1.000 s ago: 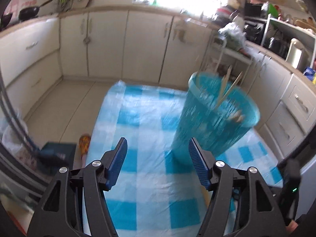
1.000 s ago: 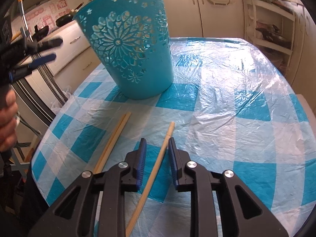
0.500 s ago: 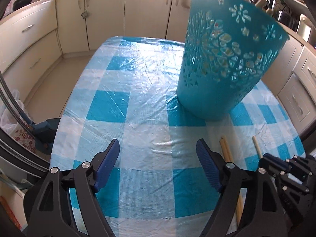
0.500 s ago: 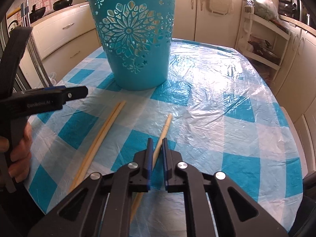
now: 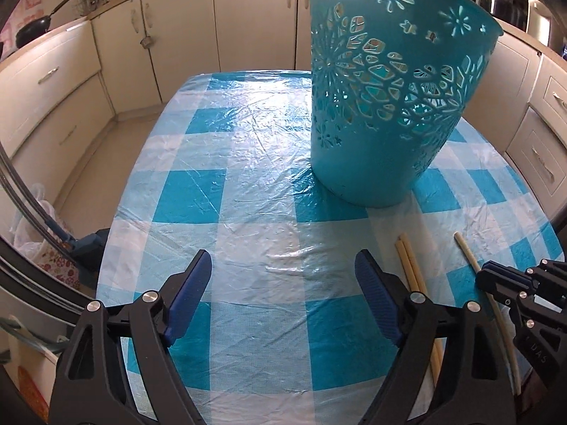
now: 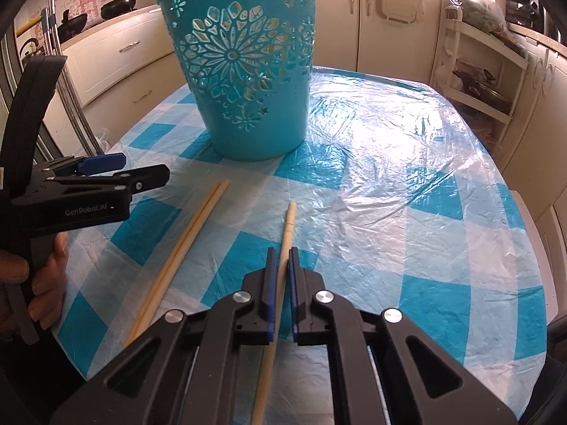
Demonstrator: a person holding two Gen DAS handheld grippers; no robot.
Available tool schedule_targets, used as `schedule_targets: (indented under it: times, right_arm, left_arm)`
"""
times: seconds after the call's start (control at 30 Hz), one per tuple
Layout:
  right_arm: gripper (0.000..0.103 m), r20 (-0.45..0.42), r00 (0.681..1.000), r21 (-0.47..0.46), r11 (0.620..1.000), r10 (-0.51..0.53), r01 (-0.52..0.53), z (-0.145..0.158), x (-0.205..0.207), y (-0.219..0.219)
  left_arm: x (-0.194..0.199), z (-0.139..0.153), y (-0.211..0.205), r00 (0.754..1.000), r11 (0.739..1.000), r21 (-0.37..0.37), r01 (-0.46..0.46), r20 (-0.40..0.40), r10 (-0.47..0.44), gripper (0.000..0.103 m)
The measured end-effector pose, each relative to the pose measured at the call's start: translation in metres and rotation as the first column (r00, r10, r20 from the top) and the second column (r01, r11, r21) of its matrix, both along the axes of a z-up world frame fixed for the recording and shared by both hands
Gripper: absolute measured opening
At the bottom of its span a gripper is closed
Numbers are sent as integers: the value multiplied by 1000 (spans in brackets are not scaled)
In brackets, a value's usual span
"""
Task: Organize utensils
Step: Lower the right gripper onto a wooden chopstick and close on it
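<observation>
Now right tool (image 6: 280, 265) clenches one chopstick (image 6: 287, 226); two chopsticks (image 6: 191, 226) lie beside; left tool (image 5: 283, 294) opening, empty

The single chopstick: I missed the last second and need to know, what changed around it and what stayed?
The right claw closed on the single chopstick. The left claw dropped toward the table, opening, nothing between its jaws. The basket and chopstick pair stayed put.

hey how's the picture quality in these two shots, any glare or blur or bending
Left wrist view: sharp, with white sheen on the plastic table cover and blown-out backlight above the teal basket; cabinets bow from the fisheye. Right wrist view: sharp too, strong glare on the cover right of the basket, dark rounded corners.
</observation>
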State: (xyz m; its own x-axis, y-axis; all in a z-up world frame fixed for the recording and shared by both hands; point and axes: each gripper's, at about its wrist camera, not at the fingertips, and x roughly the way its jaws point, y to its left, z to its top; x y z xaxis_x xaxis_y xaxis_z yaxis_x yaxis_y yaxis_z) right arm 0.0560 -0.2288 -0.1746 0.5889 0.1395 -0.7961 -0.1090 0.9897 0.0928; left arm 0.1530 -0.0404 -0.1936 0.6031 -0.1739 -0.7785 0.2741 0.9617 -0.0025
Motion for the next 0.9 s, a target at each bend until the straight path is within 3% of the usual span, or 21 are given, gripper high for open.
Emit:
schedule_targets:
  times: [0.9]
  right_arm:
    - [6, -12, 1000, 4, 1000, -10, 10, 1, 4, -1]
  left_arm:
    - [0, -1, 2, 1000, 1000, 3, -2, -9, 2, 80]
